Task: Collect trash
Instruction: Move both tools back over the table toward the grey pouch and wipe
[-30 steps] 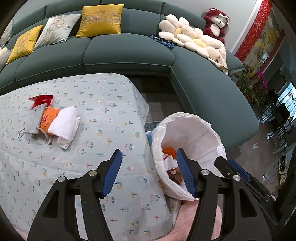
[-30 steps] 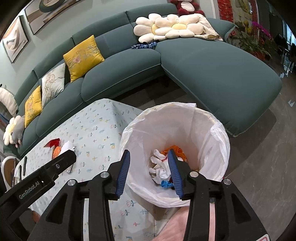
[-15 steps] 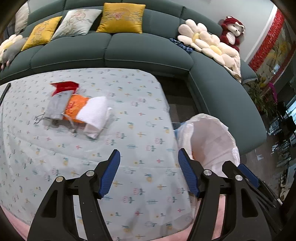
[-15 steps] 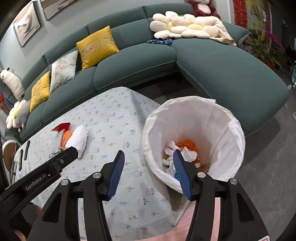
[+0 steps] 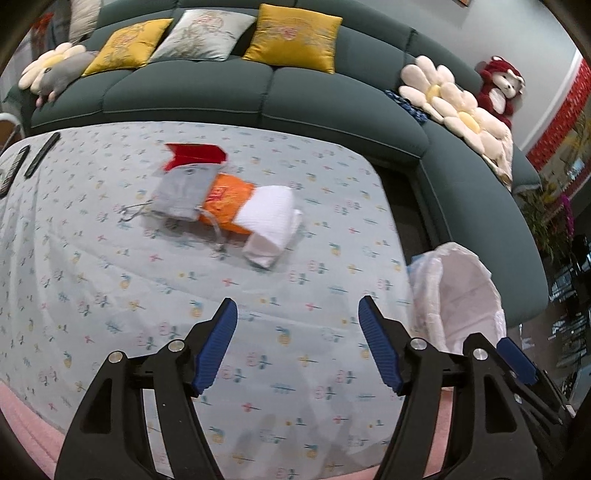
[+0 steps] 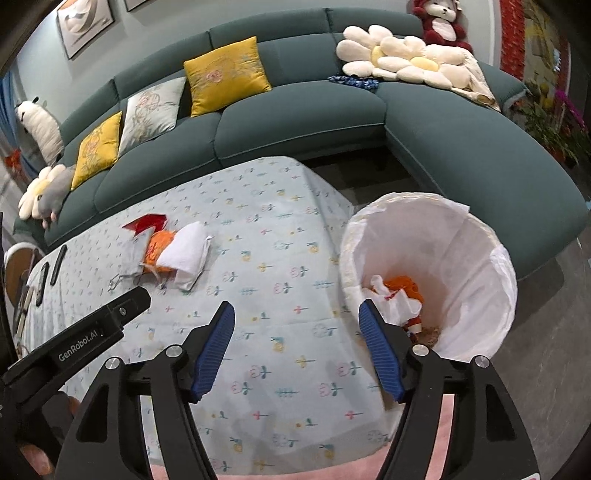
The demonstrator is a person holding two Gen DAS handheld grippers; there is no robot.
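Four pieces of trash lie in a touching row on the table draped with a pale blue flower-print cloth [image 5: 303, 236], toward its far edge and well apart from both grippers: a red folded paper piece [image 5: 195, 155] nearest the sofa, a grey drawstring pouch [image 5: 183, 194], an orange plastic bag [image 5: 227, 201] bearing red markings too blurred to read, and a white folded cloth [image 5: 267, 221] at the end nearest the bin. The same four show in the right wrist view: red paper [image 6: 144, 223], grey pouch [image 6: 135, 254], orange bag [image 6: 159, 247], white cloth [image 6: 184, 253].

One bin with a white plastic liner [image 6: 476, 258] stands off the table's right edge; inside lie crumpled white and orange scraps [image 6: 397, 291]. In the left view only its liner [image 5: 461, 295] shows.

The left gripper [image 5: 297, 347] hovers above the table's near edge, jaws spread wide, holding nothing. The right gripper [image 6: 297, 347] is likewise wide open and empty, its right finger overlapping the bin's rim in view. The left tool's black body [image 6: 88, 336] reads "GenRobot.AI".

Two dark slim remotes [image 6: 51, 271] lie at the table's left edge. Behind is one curved teal sofa [image 6: 295, 118] with two yellow cushions [image 6: 225, 74], one grey embroidered cushion [image 6: 153, 109], daisy-shaped plush pillows [image 6: 399, 59] and one red plush monkey [image 6: 439, 22].
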